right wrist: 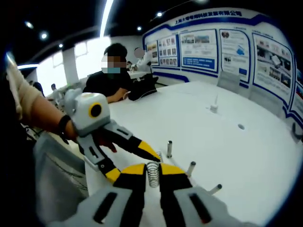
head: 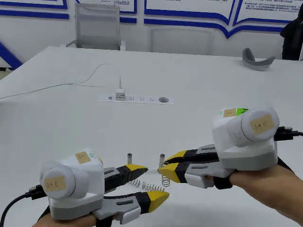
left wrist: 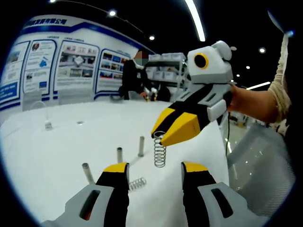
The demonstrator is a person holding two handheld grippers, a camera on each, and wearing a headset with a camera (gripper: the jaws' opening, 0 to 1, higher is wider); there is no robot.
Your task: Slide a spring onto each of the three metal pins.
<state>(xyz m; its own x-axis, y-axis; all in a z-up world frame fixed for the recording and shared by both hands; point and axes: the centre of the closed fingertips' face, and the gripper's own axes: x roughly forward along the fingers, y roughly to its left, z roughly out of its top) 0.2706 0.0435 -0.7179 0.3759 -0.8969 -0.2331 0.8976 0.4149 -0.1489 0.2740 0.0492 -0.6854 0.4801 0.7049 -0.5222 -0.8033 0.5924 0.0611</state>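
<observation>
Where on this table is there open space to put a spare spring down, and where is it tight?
Bare tabletop runs wide between the power strip and the left tongs, and again right of the strip toward the grey band. It is crowded at the pins, where the right tongs hold a spring and another spring lies.

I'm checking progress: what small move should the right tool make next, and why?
Probably shift the right tool, shut on an upright spring, over the nearest pin: the spring hangs beside it, and all three pins look bare.
</observation>
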